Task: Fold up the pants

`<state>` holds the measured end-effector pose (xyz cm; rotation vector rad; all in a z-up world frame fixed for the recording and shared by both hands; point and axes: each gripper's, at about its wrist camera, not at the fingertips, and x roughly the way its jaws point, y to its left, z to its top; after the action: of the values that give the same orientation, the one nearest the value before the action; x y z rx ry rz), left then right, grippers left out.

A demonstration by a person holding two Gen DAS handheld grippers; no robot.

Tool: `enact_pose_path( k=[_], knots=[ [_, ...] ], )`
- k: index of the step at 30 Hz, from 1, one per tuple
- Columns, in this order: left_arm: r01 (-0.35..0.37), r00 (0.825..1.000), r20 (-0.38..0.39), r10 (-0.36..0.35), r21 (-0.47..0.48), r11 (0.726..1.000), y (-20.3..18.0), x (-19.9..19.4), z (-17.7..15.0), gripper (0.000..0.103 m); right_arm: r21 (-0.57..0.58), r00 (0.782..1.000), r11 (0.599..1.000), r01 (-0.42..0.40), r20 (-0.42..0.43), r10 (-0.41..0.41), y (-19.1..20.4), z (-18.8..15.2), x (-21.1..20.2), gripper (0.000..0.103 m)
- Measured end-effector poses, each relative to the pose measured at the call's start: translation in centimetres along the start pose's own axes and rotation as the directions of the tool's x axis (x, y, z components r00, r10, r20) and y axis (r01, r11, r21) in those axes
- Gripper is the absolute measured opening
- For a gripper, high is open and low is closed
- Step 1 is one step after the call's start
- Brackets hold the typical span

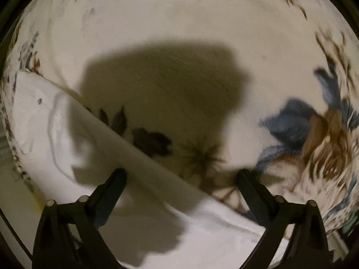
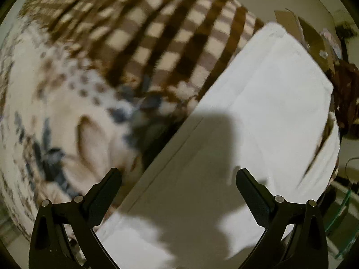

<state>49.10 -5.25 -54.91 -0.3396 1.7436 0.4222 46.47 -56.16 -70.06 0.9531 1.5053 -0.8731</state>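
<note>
Hovering over white pants (image 1: 94,157) laid flat on a floral blanket (image 1: 303,134): left gripper (image 1: 181,174) has jaws spread wide, nothing between them, the pants' edge running diagonally beneath. Right gripper (image 2: 179,174) is likewise spread and empty above the pants (image 2: 258,103), beside a brown checked blanket (image 2: 157,35). Both views motion-blurred.

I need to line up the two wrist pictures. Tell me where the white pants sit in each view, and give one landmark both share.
Left wrist: the white pants fill the lower left, their edge running diagonally down to the lower right.
Right wrist: the white pants fill the centre and right, their long edge running diagonally from lower left to upper right.
Shared landmark: the floral blanket beneath them.
</note>
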Motion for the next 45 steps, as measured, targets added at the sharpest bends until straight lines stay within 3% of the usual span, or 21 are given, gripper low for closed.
enact_pose_path(
  k=[1,2,4,5,6,8,9,15,17,18,19,22,23,26,31,36,40,44,45],
  knots=[
    [0.007,0.999,0.040,-0.007,-0.001,1.000,0.4,-0.5,-0.4,0.079,0.009,1.000,1.000,-0.002,-0.008,0.002,-0.1,0.0,0.5,0.094],
    [0.003,0.997,0.072,-0.003,0.002,1.000,0.6,-1.0,-0.7,0.049,0.018,1.000,1.000,-0.002,-0.015,0.003,-0.1,0.0,1.0,0.088],
    [-0.031,0.991,0.134,0.029,0.008,1.000,1.3,-2.0,-1.6,0.019,0.020,1.000,1.000,-0.018,-0.002,0.018,-0.1,-0.3,1.5,0.079],
    [-0.011,0.989,0.147,0.009,0.007,1.000,1.8,-2.3,-1.9,0.014,0.013,1.000,0.999,-0.030,0.008,0.030,-0.1,-0.5,1.4,0.067],
    [0.002,0.988,0.156,-0.003,0.007,1.000,2.1,-2.4,-2.1,0.012,0.002,0.999,0.999,-0.041,0.018,0.041,-0.2,-0.5,1.3,0.044],
    [0.036,0.982,0.182,-0.041,0.030,0.999,2.9,-3.1,-2.9,0.010,-0.029,0.997,0.997,-0.064,0.028,0.065,0.1,-1.5,0.8,0.013],
    [0.044,0.978,0.201,-0.052,0.044,0.998,3.2,-3.6,-3.5,0.010,-0.044,0.997,0.996,-0.075,0.027,0.076,0.2,-2.0,0.5,0.009],
    [0.104,0.940,0.315,-0.133,0.104,0.989,5.6,-8.7,-7.6,0.009,-0.162,0.983,0.976,-0.145,0.093,0.161,-0.3,-5.6,-3.9,0.005],
    [0.130,0.924,0.344,-0.166,0.124,0.984,7.7,-10.6,-9.9,0.009,-0.194,0.977,0.966,-0.170,0.098,0.191,-1.3,-7.4,-6.1,0.005],
    [0.147,0.920,0.346,-0.183,0.128,0.981,9.1,-10.9,-9.3,0.009,-0.210,0.974,0.961,-0.180,0.098,0.203,-1.5,-7.7,-7.2,0.005],
    [0.164,0.913,0.355,-0.202,0.134,0.977,10.5,-11.9,-11.8,0.009,-0.220,0.972,0.957,-0.186,0.098,0.212,-1.7,-8.1,-8.5,0.005],
    [0.195,0.902,0.366,-0.230,0.131,0.972,12.4,-11.7,-13.3,0.008,-0.246,0.967,0.947,-0.209,0.095,0.238,-5.0,-10.1,-11.0,0.005],
    [0.200,0.900,0.367,-0.234,0.129,0.971,13.4,-11.6,-15.1,0.008,-0.250,0.966,0.945,-0.212,0.094,0.241,-7.3,-10.1,-12.6,0.005],
    [0.206,0.907,0.351,-0.232,0.111,0.972,16.2,-10.1,-19.7,0.008,-0.256,0.968,0.943,-0.213,0.078,0.240,-13.3,-11.3,-15.2,0.005],
    [0.190,0.931,0.301,-0.205,0.078,0.979,20.2,-5.2,-25.3,0.008,-0.297,0.983,0.942,-0.152,0.052,0.175,-20.9,-14.0,-14.4,0.005],
    [0.173,0.956,0.235,-0.177,0.035,0.984,22.0,1.6,-26.8,0.006,-0.340,0.995,0.938,-0.066,0.045,0.086,-23.8,-16.1,-10.6,0.005],
    [0.162,0.965,0.205,-0.161,0.015,0.987,21.9,6.2,-26.2,0.010,-0.325,1.000,0.946,-0.003,0.016,0.008,-25.6,-16.5,-6.2,0.005],
    [0.163,0.958,0.237,-0.161,0.011,0.987,21.3,6.3,-26.0,0.010,-0.347,0.999,0.938,0.026,-0.022,-0.036,-26.5,-16.4,-3.6,0.005],
    [0.160,0.956,0.247,-0.159,0.015,0.987,21.1,5.9,-26.0,0.010,-0.354,0.999,0.935,0.019,-0.031,-0.032,-26.6,-16.2,-3.4,0.014]
  ],
)
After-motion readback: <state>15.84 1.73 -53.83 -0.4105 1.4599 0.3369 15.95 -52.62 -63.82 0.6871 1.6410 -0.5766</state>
